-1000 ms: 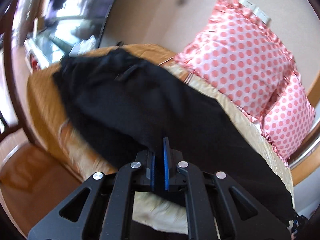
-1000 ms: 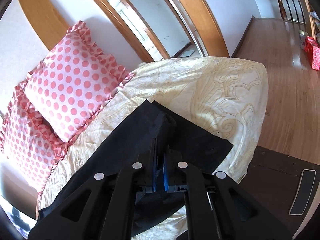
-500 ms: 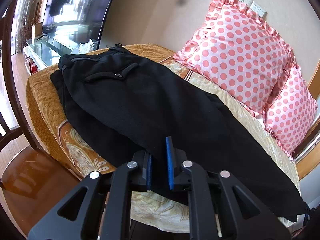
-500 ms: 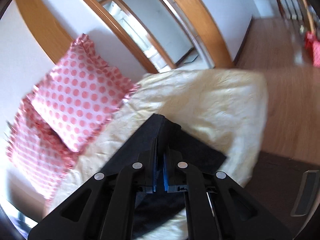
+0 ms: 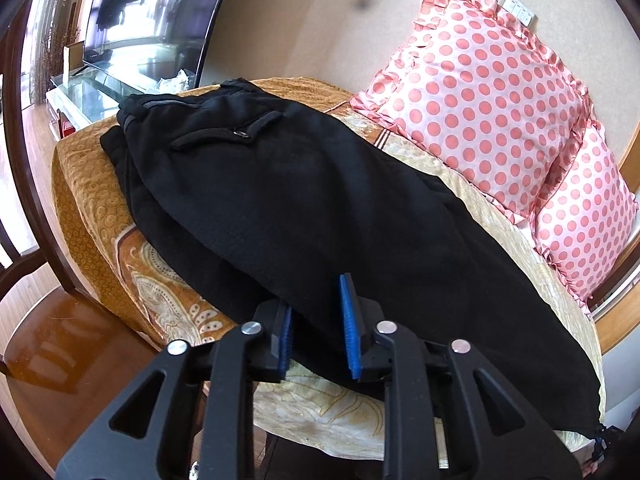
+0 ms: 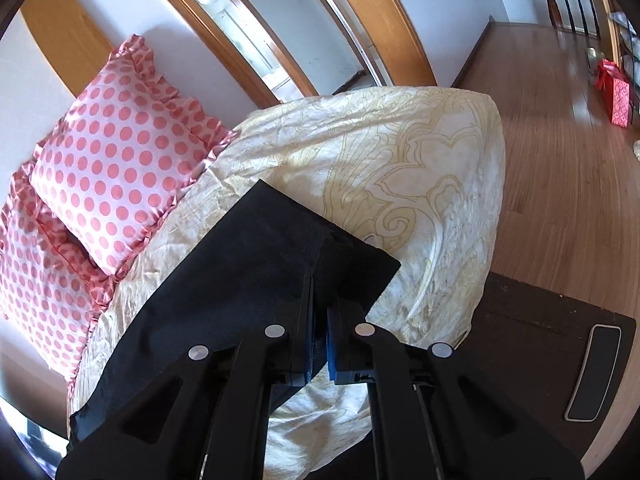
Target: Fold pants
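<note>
Black fleece pants stretched along the patterned yellow bedspread, near edge between the opening left gripper, leg hem clamped in the right gripper.

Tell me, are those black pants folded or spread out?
Folded once lengthwise: the pants lie leg over leg along the bed, not yet folded across.

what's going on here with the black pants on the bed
A person is folding black pants laid lengthwise on a bed, using a hand-held gripper in each hand. The left hand-held gripper is at the near edge of the pants around mid-length; its jaws are opening, with cloth between the pads but no longer pinched. The right hand-held gripper is shut on the cloth at the leg end, near the hems. Two pink polka-dot pillows lean against the wall behind.
</note>
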Available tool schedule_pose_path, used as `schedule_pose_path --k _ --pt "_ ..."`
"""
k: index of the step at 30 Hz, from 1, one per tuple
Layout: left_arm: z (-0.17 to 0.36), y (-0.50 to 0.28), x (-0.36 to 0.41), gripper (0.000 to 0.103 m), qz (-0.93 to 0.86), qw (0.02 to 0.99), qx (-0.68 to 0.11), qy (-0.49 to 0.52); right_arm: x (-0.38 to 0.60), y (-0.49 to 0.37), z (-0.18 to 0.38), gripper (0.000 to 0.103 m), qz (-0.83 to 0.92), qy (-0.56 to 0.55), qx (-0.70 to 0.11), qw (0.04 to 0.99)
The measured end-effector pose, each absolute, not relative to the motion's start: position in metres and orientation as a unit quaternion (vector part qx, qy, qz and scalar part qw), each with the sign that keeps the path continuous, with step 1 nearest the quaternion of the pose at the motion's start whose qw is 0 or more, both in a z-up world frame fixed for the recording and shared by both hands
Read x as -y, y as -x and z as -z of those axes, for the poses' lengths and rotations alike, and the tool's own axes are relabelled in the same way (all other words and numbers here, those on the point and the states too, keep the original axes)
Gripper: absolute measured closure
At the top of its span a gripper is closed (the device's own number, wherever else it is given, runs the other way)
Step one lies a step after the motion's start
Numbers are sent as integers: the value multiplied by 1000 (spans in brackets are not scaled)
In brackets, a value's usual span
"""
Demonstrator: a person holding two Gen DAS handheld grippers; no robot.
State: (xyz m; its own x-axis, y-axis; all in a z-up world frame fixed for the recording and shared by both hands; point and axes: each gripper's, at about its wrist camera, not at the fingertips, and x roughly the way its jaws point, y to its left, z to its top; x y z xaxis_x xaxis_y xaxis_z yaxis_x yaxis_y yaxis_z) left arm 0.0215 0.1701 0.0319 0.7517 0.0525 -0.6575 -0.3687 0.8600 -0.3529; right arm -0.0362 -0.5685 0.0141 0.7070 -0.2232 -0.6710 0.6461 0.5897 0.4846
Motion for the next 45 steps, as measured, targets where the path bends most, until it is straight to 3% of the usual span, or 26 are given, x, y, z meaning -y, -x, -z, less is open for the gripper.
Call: schedule_pose_path --k 3,5,7,11,18,19,22,23,26,31,33,37,39,41,43,45 --pt "-34 -22 -167 62 -108 909 -330 231 564 39 -19 95 270 -357 -290 846" --pt "-36 -21 -167 56 -108 910 -327 229 560 45 -26 78 294 -340 -286 846" --pt "-36 -21 -169 53 -108 909 -326 236 549 52 -41 41 336 -292 -267 855" --pt "-37 -20 -183 53 -111 903 -320 266 507 41 -66 40 316 -180 -245 899" --pt "-39 -18 -208 53 -131 892 -304 308 423 -23 -52 40 148 -83 -301 938" --pt "-39 -17 -211 56 -143 893 -302 301 415 -28 -49 40 139 -74 -307 939" --pt "-37 -16 -215 82 -156 891 -306 296 403 -42 -40 40 116 -67 -324 937" --pt "-36 -14 -215 87 -156 891 -308 294 399 -45 -37 40 111 -66 -329 935" --pt "-35 -6 -216 91 -156 894 -308 286 397 -44 -31 40 113 -64 -342 931" --pt "-32 -5 -208 91 -166 900 -319 245 398 -38 -18 38 114 -68 -359 924" --pt "-34 -6 -206 86 -175 902 -319 232 396 -36 -18 37 117 -62 -357 925" --pt "-51 5 -195 55 -213 913 -286 197 397 -34 -23 37 99 -78 -344 930" --pt "-63 10 -182 50 -217 925 -261 170 390 -33 -28 37 84 -68 -334 937" --pt "-74 11 -160 34 -193 939 -242 148 380 -34 -32 37 67 -56 -324 942" --pt "-79 4 -134 25 -142 952 -234 136 366 -38 -36 32 47 -41 -316 947" --pt "-77 -13 -103 23 -69 959 -245 124 353 -42 -38 27 37 -24 -309 950"
